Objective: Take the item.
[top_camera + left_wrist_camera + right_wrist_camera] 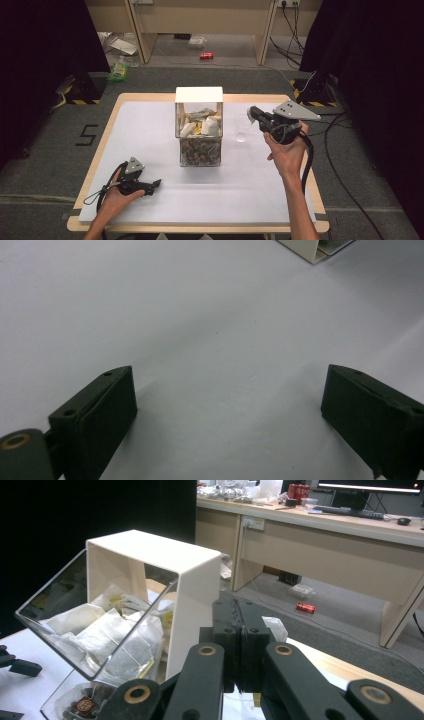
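Right gripper (251,114), jaws pressed together on a tea bag (274,626), hangs above a clear cup (242,127), right of centre; left gripper (156,184), jaws spread, rests lower left.

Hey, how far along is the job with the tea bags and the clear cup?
Done: a white tea bag seems already taken from the white-topped clear dispenser box; the shut right gripper pinches it. In hand: it hovers near the clear plastic cup, which looks empty. Left: drop the bag in. The left gripper rests open, idle.
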The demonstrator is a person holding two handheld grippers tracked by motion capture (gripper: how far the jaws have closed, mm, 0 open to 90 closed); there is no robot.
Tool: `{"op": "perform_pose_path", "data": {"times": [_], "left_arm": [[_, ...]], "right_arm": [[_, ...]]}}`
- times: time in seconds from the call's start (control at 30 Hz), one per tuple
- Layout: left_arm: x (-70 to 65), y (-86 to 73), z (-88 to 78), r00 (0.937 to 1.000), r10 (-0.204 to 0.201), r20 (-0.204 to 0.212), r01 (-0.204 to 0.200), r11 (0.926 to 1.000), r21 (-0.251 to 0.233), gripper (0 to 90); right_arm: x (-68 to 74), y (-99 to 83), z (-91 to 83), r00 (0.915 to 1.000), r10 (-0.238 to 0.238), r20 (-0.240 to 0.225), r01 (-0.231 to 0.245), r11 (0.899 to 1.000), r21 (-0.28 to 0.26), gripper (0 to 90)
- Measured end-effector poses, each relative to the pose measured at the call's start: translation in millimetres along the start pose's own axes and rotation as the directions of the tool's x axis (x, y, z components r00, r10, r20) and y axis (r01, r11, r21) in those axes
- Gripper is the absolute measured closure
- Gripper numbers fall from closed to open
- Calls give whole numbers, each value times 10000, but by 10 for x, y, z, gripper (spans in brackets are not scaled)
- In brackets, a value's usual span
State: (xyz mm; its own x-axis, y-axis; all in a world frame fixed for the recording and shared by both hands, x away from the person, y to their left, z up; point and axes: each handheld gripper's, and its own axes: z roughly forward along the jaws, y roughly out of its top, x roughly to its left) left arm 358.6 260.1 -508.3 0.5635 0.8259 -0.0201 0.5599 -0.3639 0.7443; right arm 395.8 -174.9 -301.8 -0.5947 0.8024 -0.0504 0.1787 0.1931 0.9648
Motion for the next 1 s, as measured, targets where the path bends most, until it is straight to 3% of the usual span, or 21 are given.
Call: {"op": "perform_pose_path", "data": {"times": [1.0], "left_arm": [[1,-1,1,10000,-9,11,9,10000,-13,66]], "right_arm": [[-200,-200,505,9984,259,506,-291,9976,636,894]]}}
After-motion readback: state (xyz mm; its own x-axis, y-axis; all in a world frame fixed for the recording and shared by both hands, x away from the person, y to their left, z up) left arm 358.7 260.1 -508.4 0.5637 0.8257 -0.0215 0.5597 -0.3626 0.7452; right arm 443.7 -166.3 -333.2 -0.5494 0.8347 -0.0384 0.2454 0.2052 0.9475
